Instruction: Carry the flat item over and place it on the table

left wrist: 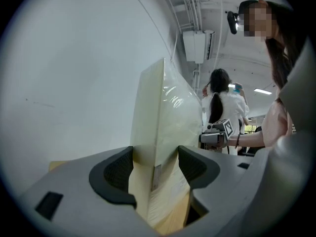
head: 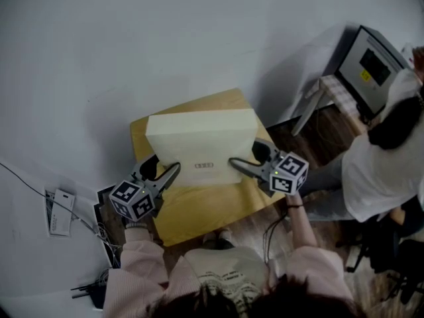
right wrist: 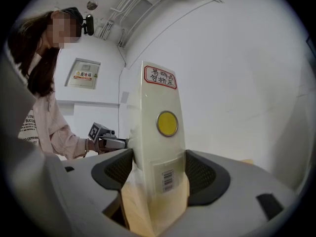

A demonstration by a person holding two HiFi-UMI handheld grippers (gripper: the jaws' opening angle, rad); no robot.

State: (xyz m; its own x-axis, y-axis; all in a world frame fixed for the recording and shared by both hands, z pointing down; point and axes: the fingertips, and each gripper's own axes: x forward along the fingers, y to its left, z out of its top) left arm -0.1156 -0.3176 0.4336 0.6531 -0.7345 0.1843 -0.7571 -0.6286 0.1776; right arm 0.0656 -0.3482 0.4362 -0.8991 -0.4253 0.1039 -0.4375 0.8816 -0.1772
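Wall (head: pixel 165 38) hard behind table (head: pixel 199 207), seated person (head: pixel 377 164) right.

One flat box (head: pixel 199 138); one table (head: pixel 199 207); two grippers (head: pixel 175 169) (head: pixel 233 162); two persons (head: pixel 225 280) (head: pixel 377 167).

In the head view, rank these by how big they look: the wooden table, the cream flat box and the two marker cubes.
1. Wooden table, partly hidden by the box.
2. Cream flat box.
3. Left marker cube and right marker cube: alike, not ranked apart.
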